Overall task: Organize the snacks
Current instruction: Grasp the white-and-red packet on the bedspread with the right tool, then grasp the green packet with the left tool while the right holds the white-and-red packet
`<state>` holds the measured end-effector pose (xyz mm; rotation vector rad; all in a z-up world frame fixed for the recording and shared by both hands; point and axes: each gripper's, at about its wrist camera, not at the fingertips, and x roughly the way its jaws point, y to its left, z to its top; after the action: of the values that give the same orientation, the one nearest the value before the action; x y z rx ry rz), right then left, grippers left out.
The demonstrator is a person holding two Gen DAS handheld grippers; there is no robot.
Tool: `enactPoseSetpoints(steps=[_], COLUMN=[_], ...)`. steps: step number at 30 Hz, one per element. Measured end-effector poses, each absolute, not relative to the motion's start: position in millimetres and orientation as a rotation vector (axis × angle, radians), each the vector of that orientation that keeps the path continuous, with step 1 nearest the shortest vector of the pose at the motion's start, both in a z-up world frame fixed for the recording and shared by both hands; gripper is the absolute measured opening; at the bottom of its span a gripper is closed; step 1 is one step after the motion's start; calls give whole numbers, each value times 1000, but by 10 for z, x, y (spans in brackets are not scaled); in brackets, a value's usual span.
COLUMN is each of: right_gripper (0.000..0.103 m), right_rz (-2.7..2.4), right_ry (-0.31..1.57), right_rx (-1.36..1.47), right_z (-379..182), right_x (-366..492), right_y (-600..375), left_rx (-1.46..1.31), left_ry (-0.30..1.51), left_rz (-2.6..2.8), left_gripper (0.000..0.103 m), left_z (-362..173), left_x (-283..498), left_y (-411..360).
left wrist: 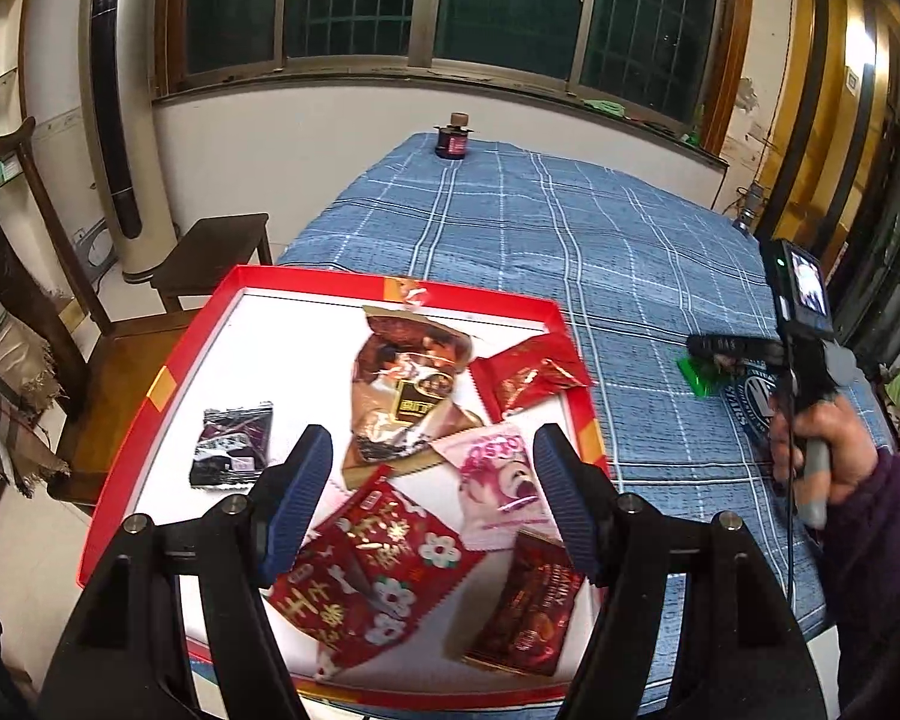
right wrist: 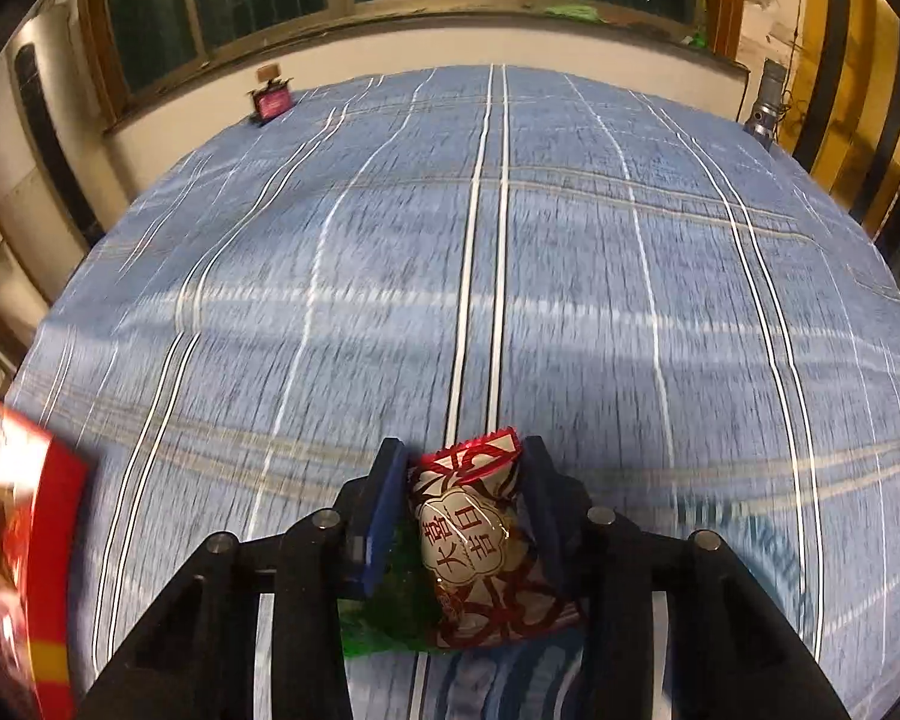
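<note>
Blue plaid tablecloth (right wrist: 570, 276) covers the table, dark barred windows (left wrist: 450, 6) behind, tower fan (left wrist: 120, 120) at upper left of the left wrist view, wooden chair (left wrist: 42, 312) at left edge.

Left gripper (left wrist: 432, 498): jaws roughly half open, nothing between the pads, hanging above the red tray (left wrist: 150, 420) in the lower centre of frame. Touching nothing.

Tray has a white floor and holds loose snacks:
- black packet (left wrist: 231, 447), left, apart from the rest
- long brown foil packet (left wrist: 405, 390), centre
- small red packet (left wrist: 531, 378), lying over the right rim
- pink packet (left wrist: 498, 480), just under the brown one
- red packet with white flowers (left wrist: 372, 570), lower centre, partly behind the left finger
- dark red packet (left wrist: 528, 606), lower right

Right gripper (right wrist: 462, 480): jaws narrowed around a red-and-white candy packet (right wrist: 480, 540), which sits between the pads in the lower centre of the right wrist view; pads look to be touching its sides. Green wrapper (right wrist: 384, 618) below it, on the cloth. Tray corner shows at lower left of that view, blurred.

Person's hand (left wrist: 822, 450) grips the right gripper's handle at the right edge of the left view, well apart from the tray.

Small dark jar (left wrist: 452, 141) at the table's far end.
</note>
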<state>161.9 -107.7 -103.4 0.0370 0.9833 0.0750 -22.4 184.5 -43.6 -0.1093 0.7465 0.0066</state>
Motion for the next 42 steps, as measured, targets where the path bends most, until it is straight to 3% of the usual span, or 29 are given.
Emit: enactPoseSetpoints(steps=[9,15,16,20,21,24,40,41,42], right_gripper=[41,45,51,51,51,59,59,59,59], right_rz=[339,513,486,452,457,464,474,474,475], right_ry=[992,899,886,829,810,767,755,754,755], right_rx=[25,291,296,397,421,467,547,548,548], right_z=[-984,-865,-848,-806,-785,-764,-1034,-1035,-1036], right_x=[372,-276,-314,-403,-383,-422,-477,-478,-478], right_y=[-1282,-1972,-2074,-2488,-2543,-2654,-2960,-2962,-2959], left_rx=[-26,118,135,179,183,191,248,251,251], left_ry=[761,765,768,788,793,816,903,905,907], left_rz=[-97,-256,-288,-379,-384,-402,-430,-428,-429], left_gripper=[69,69,69,71,75,77,77,76,69], left_z=[-450,-510,-521,-578,-600,-688,-1081,-1103,-1125], left_x=[-308,-430,-452,-456,-431,-388,-182,-174,-159], left_y=[1318,712,612,253,178,1,-368,-365,-355])
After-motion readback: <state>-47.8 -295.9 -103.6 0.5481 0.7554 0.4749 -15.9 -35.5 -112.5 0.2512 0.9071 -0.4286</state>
